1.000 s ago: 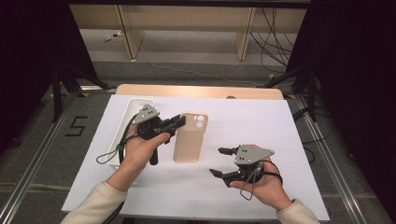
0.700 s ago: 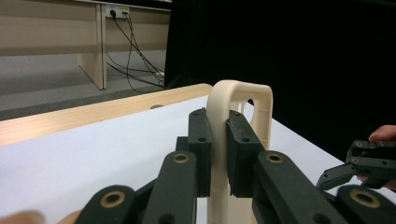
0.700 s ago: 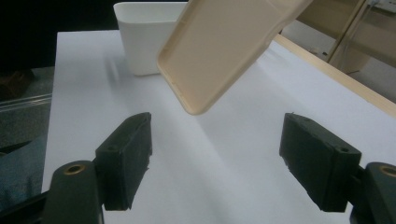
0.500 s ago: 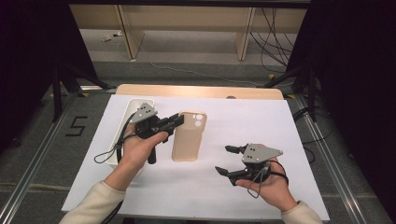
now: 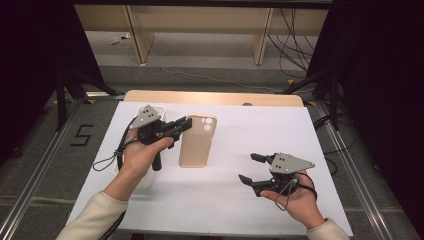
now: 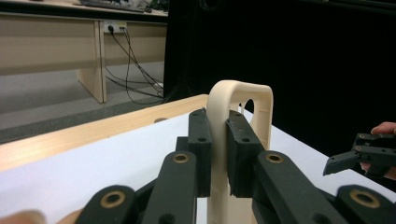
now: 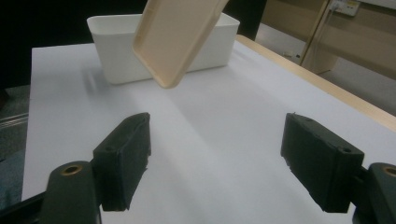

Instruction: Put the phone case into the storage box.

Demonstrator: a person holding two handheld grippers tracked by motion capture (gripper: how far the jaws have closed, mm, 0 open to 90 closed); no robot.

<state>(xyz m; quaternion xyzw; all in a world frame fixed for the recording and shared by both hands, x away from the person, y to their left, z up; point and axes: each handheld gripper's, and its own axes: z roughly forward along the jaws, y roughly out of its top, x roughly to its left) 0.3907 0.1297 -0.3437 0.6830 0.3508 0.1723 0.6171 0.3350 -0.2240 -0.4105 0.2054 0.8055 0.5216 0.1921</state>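
the left gripper (image 5: 186, 123) is clamped on the edge of a beige phone case (image 5: 196, 141), holding it up off the white sheet (image 5: 240, 200), mid-table just right of the white bin (image 7: 116, 44), probably so the other hand can get at it. the right gripper (image 5: 251, 167) waits near-right, jaws spread, nothing in them.

A beige phone case (image 5: 196, 142) sits between the black jaws of the left gripper (image 5: 186, 125), over a white sheet (image 5: 240, 150) on a light wooden table (image 5: 215, 98), with a white bin (image 7: 119, 49) nearby.
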